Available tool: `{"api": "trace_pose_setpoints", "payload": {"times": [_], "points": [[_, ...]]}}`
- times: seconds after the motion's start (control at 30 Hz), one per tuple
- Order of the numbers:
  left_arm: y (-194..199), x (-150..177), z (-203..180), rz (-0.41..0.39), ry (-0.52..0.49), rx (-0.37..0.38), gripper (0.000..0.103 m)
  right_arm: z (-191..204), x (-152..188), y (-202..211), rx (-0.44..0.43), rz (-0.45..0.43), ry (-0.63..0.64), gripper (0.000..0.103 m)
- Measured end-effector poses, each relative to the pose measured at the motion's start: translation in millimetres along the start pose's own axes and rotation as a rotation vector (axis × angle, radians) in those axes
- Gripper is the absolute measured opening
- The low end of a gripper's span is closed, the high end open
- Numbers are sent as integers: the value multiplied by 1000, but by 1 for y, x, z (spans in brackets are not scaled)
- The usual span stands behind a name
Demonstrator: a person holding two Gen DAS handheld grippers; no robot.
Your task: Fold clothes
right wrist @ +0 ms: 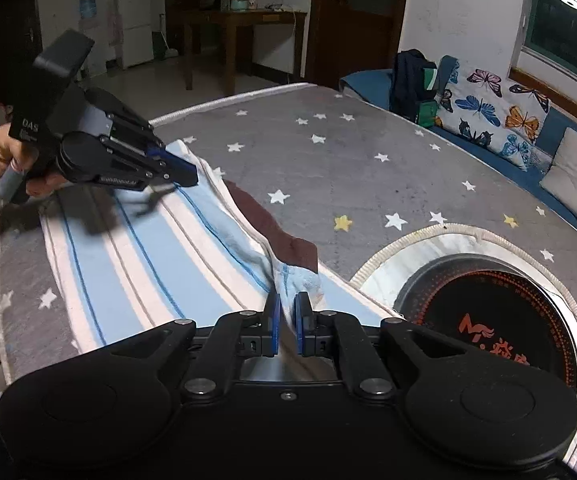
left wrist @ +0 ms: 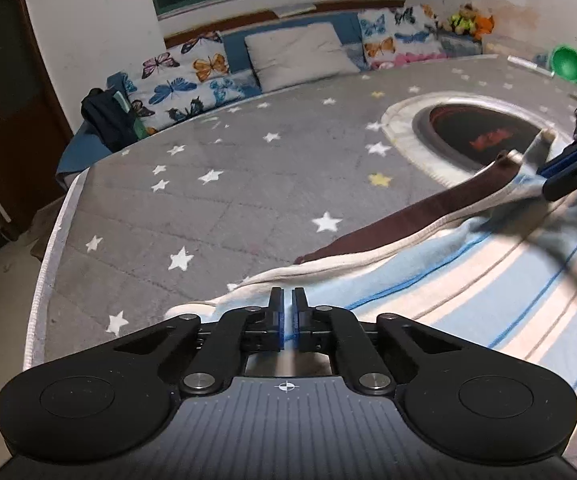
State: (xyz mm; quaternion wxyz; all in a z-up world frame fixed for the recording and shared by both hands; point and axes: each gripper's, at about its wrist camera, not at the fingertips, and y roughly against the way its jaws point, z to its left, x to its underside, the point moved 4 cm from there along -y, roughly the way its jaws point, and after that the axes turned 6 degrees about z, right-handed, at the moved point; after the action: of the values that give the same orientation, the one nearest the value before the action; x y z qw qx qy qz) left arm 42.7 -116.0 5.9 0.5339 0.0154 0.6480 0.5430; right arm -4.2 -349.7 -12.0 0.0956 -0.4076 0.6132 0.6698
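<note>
A light-blue and white striped garment [left wrist: 468, 280] [right wrist: 148, 248] with a brown part [left wrist: 408, 220] [right wrist: 284, 240] lies spread on the grey star-patterned table cover [left wrist: 228, 200]. My left gripper [left wrist: 287, 300] [right wrist: 192, 176] is shut on the garment's white edge at its near-left corner. A person's hand [right wrist: 0, 156] holds that gripper. My right gripper [right wrist: 287, 306] [left wrist: 546, 184] is shut on a bunched fold of the garment at the opposite end. That end is lifted off the cover, and the cloth runs between the blue pads.
A round opening in the cover shows a black cooktop [right wrist: 488, 320] [left wrist: 484, 132] with a red logo, just beside the garment. Butterfly cushions [left wrist: 184, 80], a grey pillow [left wrist: 300, 56] and a dark bag [left wrist: 106, 120] line the bench behind. A green bowl [left wrist: 566, 65] sits far right.
</note>
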Motion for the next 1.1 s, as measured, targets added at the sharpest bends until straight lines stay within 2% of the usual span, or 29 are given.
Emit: {"api": "trace_pose_setpoints", "payload": {"times": [0.13,0.2,0.27,0.37,0.53,0.63,0.7,0.77,0.83,1.0,1.03,1.1], "points": [[9,-6,-2,-43,-48,-40,5,7,1,7,-9,-2,18,8],[7,-9,1,-36,-52,-31,10,10,1,8,-14,-3,25,8],[2,-12,6,-21,-53,-13,36,13,1,9,-20,-8,29,8],[-4,-15,11,-14,-83,-18,42,14,1,9,-21,-12,32,8],[-19,-17,16,40,-141,40,55,-1,-1,2,-9,6,-6,9],[-30,-15,23,80,-147,78,55,-16,-4,-2,-11,6,-36,14],[-34,-14,27,94,-133,105,56,-28,-6,-9,-12,10,-49,23],[-39,-12,31,106,-120,131,56,-34,-8,-14,-8,16,-51,38],[-39,-11,32,102,-119,148,53,-45,-11,-26,-1,29,-49,40],[-37,-9,31,93,-133,192,26,-57,-15,-49,-9,73,-35,47],[-37,-8,30,87,-136,192,17,-59,-15,-53,-13,80,-38,48],[-35,-8,29,81,-134,190,14,-63,-15,-60,-25,96,-53,48]]}}
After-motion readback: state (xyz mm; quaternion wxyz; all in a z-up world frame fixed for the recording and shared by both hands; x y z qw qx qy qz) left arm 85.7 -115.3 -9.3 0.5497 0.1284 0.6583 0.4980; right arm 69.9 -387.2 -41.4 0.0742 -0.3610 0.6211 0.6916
